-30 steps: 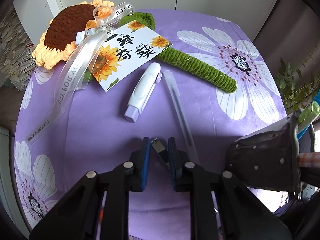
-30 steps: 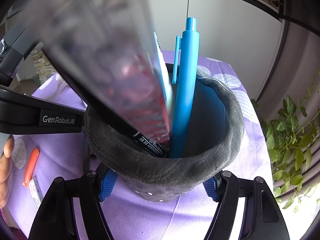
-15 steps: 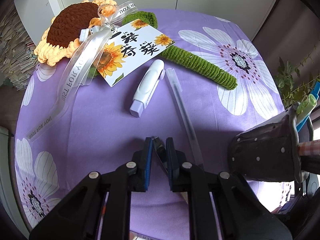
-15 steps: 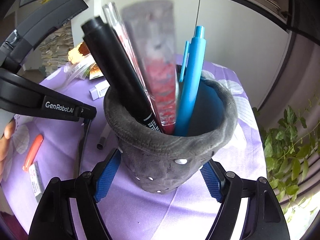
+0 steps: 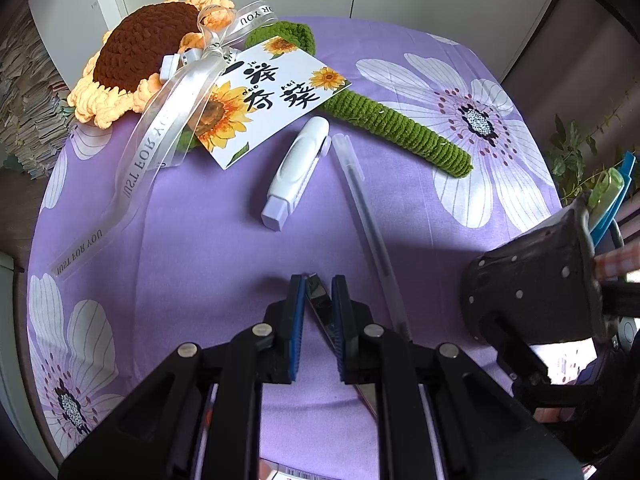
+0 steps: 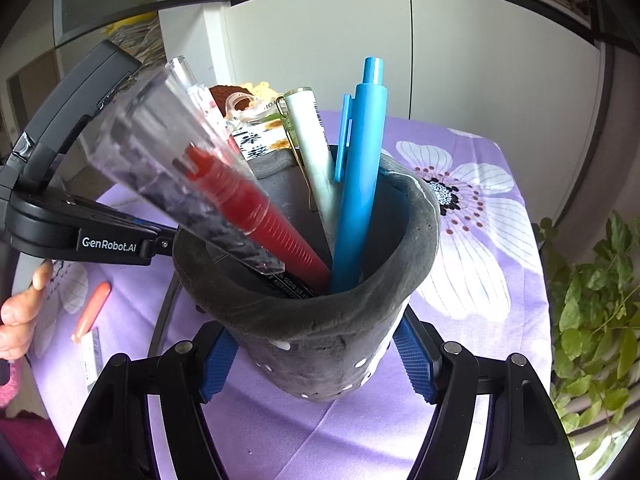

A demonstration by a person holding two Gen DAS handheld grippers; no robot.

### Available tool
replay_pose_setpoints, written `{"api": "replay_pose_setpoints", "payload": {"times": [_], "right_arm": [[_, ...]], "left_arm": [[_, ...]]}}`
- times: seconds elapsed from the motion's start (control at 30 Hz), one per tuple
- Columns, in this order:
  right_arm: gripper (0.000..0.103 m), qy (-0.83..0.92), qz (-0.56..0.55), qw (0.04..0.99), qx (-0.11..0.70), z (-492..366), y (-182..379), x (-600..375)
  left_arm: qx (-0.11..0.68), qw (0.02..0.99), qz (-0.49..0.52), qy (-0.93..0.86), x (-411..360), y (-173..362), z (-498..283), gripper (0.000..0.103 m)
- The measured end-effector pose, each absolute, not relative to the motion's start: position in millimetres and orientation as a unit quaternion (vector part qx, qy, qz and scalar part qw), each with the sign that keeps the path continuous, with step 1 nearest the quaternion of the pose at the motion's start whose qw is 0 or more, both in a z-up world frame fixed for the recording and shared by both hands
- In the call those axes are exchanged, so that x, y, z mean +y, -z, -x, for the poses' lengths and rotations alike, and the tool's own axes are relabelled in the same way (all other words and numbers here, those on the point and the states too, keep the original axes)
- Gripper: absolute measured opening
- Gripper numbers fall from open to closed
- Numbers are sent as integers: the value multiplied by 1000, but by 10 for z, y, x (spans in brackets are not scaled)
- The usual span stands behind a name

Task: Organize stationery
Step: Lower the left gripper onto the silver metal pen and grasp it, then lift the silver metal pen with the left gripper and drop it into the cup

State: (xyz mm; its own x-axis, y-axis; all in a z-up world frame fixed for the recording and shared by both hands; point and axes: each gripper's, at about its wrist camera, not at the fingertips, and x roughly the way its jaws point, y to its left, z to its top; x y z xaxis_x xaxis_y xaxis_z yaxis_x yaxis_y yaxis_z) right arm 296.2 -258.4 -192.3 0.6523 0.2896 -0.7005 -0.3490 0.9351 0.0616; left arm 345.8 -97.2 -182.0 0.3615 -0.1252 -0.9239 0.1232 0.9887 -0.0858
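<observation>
The left gripper is pinching a slim shiny metal item, possibly nail clippers or a clip; its exact kind is not readable. Its grip on that item is staying as tight as it was a second ago, and the hand is hardly shifting over the purple flowered tablecloth.

The right gripper is clamping the dark grey felt pen holder by its sides, blue pads pressing the wall. Its jaws have just been closing further on the holder, and the holder is now sitting lower and squarer in the right wrist view than a second ago, its mouth turning toward the camera. Judgement: the holder is being steadied and presented so the pinched item can be dropped in next.

Count, in the holder: one blue click pen, one pale pen with a metal clip, one red-barrelled pen under a clear cap, one black marker.

Count, loose on the cloth: one white correction-tape dispenser, one clear gel pen, one orange item, too small to identify. One crocheted sunflower with one card is lying at the far side.
</observation>
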Motion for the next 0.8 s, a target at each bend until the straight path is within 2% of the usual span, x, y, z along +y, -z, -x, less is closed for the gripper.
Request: {"api": "replay_pose_setpoints", "payload": {"times": [0.13,0.27,0.47,0.67,0.8], "right_arm": [[73,-183,91,909,363,-2863,1906,-2382],[73,-197,144,906,345,-2765,1892,-2196],[73,-210,129,903,352,-2704,1908,-2355],[73,-199,141,904,352,-2698,1900,-2274],[73,-190,160,904,349,-2660,1882,-2218]], "left_arm": [[559,825,5,80,-939,1810,-3436,6],[555,827,15,85,-873,1755,-3409,5],[543,834,31,91,-777,1591,-3368,4],[565,820,40,87,-841,1658,-3339,6],[577,812,41,78,-909,1741,-3369,12]]}}
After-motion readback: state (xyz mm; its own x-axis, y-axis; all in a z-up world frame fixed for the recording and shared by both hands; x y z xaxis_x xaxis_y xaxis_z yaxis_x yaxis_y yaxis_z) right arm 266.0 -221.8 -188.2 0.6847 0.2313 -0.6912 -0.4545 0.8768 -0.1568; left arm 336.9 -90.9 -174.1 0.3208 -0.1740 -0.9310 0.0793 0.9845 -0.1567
